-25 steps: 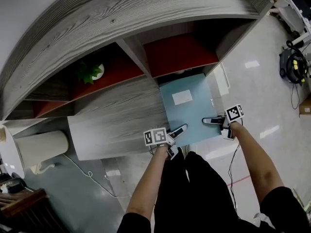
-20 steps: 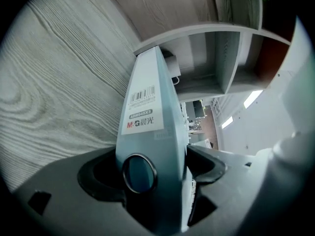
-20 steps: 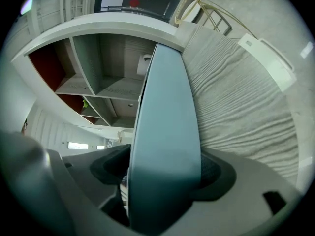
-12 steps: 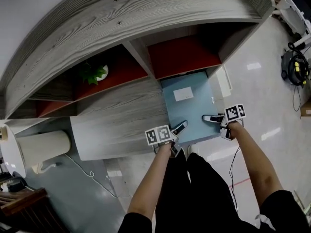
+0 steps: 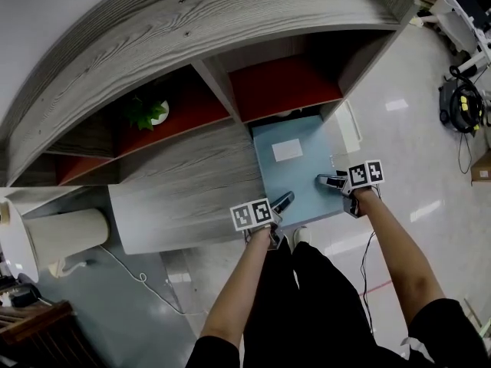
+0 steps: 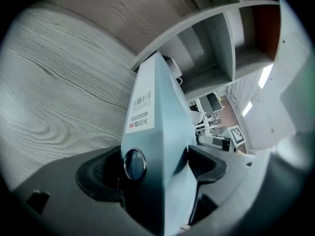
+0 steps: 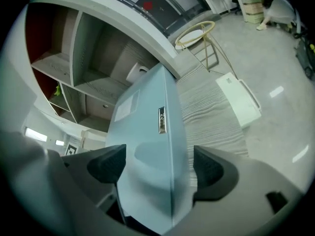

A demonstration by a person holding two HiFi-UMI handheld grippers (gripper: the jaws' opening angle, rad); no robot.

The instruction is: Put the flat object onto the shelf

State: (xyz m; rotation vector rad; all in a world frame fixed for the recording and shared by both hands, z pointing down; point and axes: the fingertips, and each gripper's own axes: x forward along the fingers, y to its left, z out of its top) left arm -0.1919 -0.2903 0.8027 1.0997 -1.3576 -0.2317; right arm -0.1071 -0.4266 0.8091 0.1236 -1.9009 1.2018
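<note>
Both pairs of jaws have just been opening, and my right hand has crept slightly inward along the near edge since a second ago. The blue folder [image 5: 295,167] has barely shifted. My left gripper [image 5: 282,202] stands wide at the folder's near left corner, with the spine between its pads but not squeezed. The folder lies flat on the grey shelf ledge [image 5: 176,186], its far end towards the red-backed compartment [image 5: 284,87], so I judge it placed and this the release. My right gripper [image 5: 328,181] straddles the near right edge, equally wide, with a gap showing on either side.
</note>
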